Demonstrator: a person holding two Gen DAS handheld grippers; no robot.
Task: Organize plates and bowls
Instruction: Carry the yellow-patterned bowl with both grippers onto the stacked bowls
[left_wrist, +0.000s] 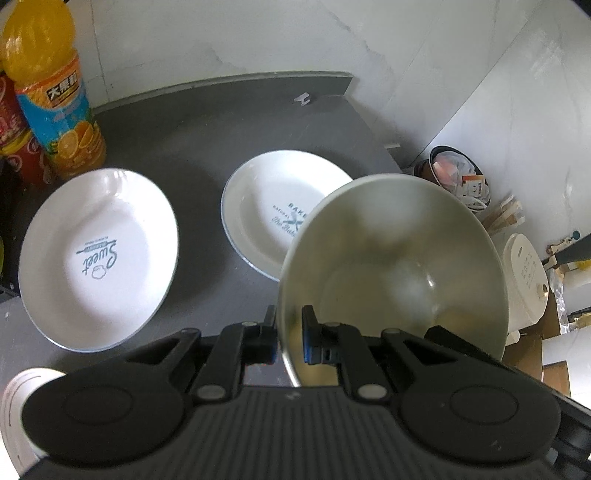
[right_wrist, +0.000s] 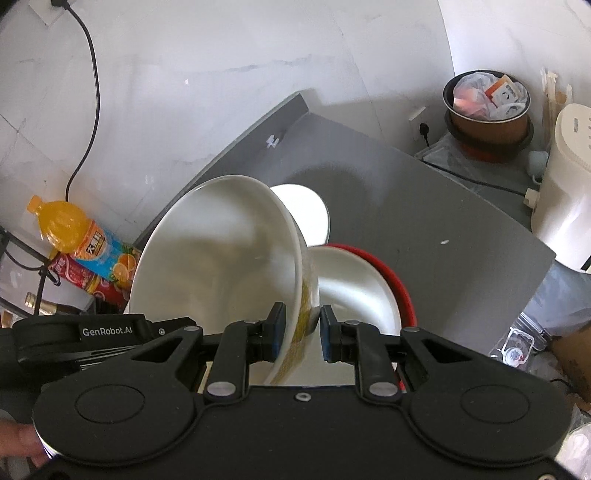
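My left gripper (left_wrist: 289, 332) is shut on the rim of a steel bowl (left_wrist: 391, 266), which hangs tilted above the dark grey table (left_wrist: 207, 122). Two white plates lie on that table: one printed "Sweet" (left_wrist: 99, 254) at the left and one with a bakery print (left_wrist: 273, 206) partly behind the steel bowl. In the right wrist view my right gripper (right_wrist: 303, 332) is shut on the rim of a white bowl with a yellow pattern outside (right_wrist: 221, 258), held tilted. Just behind it sits a red-sided bowl with a white inside (right_wrist: 354, 291), and a white plate (right_wrist: 306, 210) lies farther back.
An orange juice bottle (left_wrist: 55, 103) and a red bottle (left_wrist: 14, 140) stand at the table's left rear. Off the right edge, on the floor, are a full waste bin (right_wrist: 487, 107), a white appliance (right_wrist: 569, 192) and cables. A person's fingertip (right_wrist: 22, 439) shows at the lower left.
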